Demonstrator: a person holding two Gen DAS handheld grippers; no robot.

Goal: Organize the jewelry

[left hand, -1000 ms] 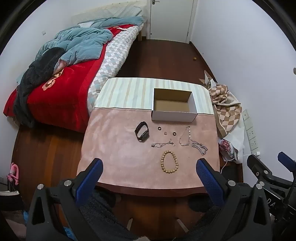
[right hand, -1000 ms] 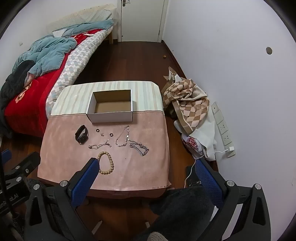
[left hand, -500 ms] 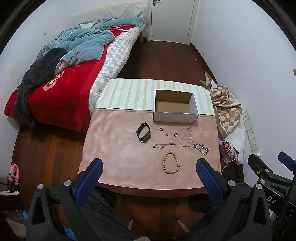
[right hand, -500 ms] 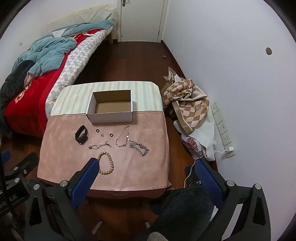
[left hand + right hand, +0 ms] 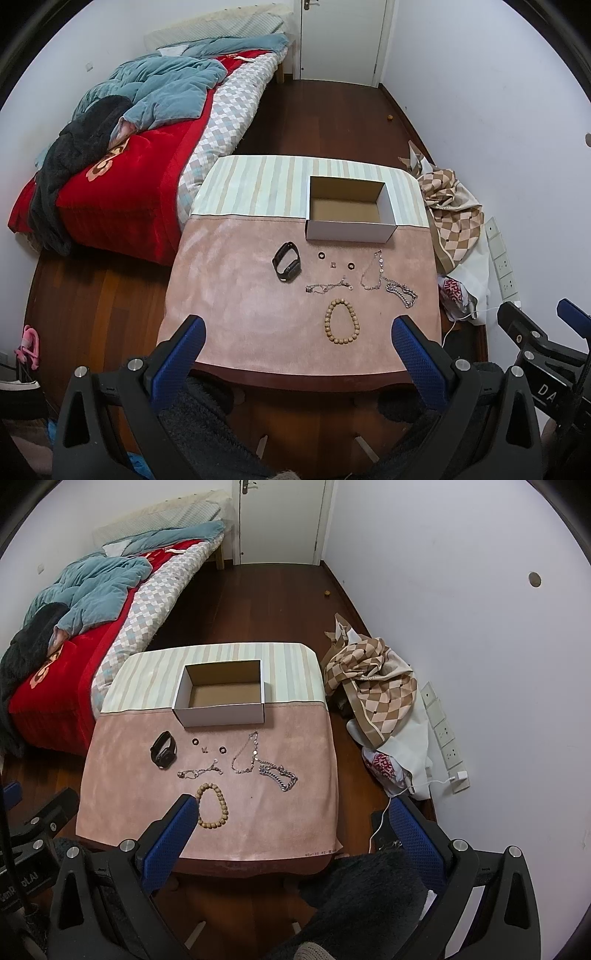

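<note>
An open white cardboard box stands empty at the middle of the table. In front of it lie a black wristband, two small dark rings, a thin silver bracelet, a thin necklace, a heavy silver chain and a wooden bead bracelet. My left gripper and right gripper are both open and empty, held above the table's near edge.
The table has a pink cloth in front and a striped cloth behind. A bed with red and blue bedding stands left. A checked fabric pile lies on the floor right, below wall sockets.
Both grippers have drifted very slightly; the table and jewelry sit a touch differently in view. Nothing was picked up or moved.
</note>
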